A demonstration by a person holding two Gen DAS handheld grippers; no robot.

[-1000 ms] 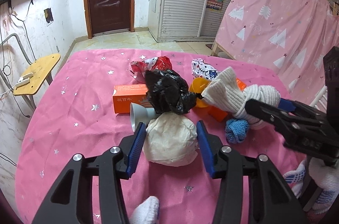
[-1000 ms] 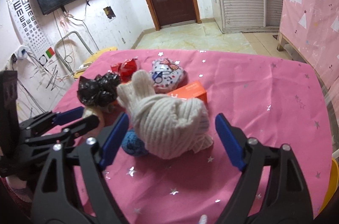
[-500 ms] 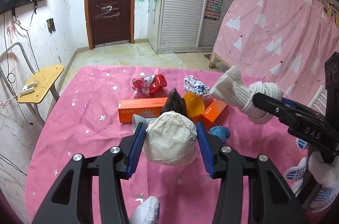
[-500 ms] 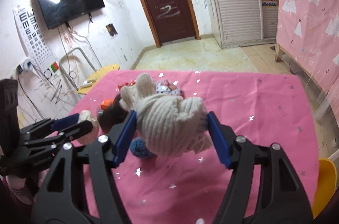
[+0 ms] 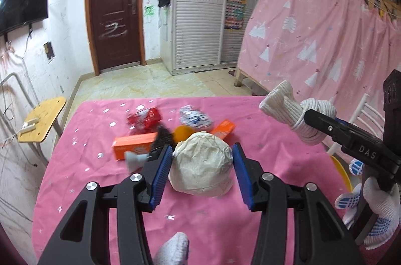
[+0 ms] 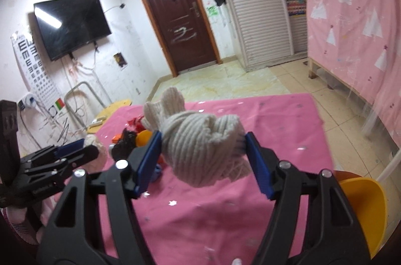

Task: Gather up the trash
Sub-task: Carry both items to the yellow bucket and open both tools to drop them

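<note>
The left gripper [image 5: 202, 166] is clamped on a crumpled paper ball [image 5: 201, 167], held above the pink table [image 5: 250, 227]. The right gripper [image 6: 203, 159] is clamped on a knotted white cloth [image 6: 203, 147], also lifted above the table. Behind the paper ball, 2 orange boxes [image 5: 132, 146] and wrappers lie on the table.
</note>
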